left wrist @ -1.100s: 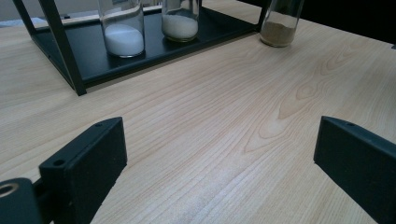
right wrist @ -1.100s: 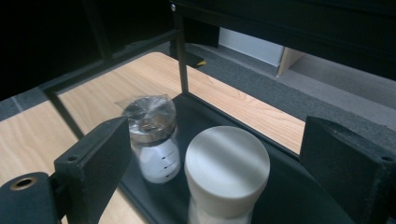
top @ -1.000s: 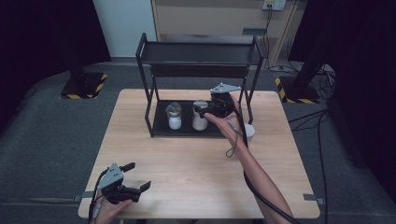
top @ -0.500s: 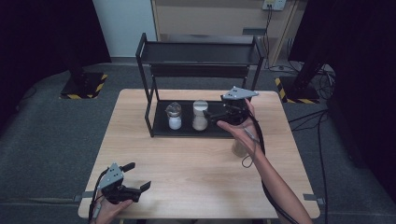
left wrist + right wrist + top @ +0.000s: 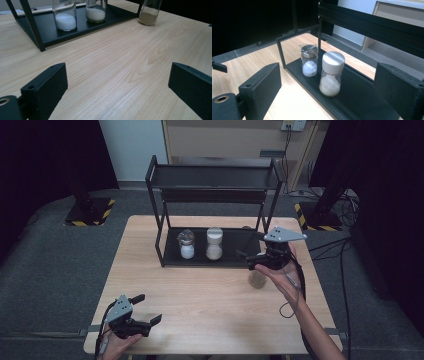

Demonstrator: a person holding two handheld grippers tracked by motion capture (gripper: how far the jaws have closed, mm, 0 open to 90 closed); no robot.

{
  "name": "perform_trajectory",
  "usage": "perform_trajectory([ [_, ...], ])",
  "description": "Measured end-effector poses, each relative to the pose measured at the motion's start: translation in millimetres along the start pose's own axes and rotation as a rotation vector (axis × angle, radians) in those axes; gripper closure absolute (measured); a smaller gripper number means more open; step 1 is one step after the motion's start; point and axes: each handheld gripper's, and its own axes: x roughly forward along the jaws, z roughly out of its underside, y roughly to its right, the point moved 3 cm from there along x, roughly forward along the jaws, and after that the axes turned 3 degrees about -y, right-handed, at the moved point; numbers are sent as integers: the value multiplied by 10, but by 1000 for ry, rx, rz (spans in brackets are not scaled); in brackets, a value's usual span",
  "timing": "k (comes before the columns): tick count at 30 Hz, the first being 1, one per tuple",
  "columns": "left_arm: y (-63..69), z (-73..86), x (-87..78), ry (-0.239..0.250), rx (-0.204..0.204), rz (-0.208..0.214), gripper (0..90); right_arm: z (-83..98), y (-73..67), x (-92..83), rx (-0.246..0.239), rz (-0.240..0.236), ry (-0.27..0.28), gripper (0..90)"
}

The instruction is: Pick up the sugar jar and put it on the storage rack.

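Right gripper (image 5: 248, 259) hung at the right end of the rack (image 5: 215, 177), jaws wide and nothing between them; they had just been opening a little further. It pointed along the lower shelf toward the white-capped jar (image 5: 331, 73) and the shaker (image 5: 309, 60), both upright and side by side on that shelf. A third jar (image 5: 257, 279), with brown powder, stood on the table (image 5: 200, 290) just outside the rack's right front corner, under the right hand (image 5: 282, 275). Left gripper (image 5: 144, 314) sat low at the table's near left edge, jaws wide, empty, well apart from the rack.
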Motion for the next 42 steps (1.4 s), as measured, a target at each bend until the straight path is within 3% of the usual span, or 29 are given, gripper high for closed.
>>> perform_trajectory([
  [17,3,-6,4,-4,-2,-1,14,464,-73,-643,18,28,13,76],
  [29,5,-5,1,-3,-2,-2,13,790,-132,-888,53,55,-4,73],
  [42,10,-10,10,-6,3,2,13,1214,-162,-1042,133,90,-17,71],
])
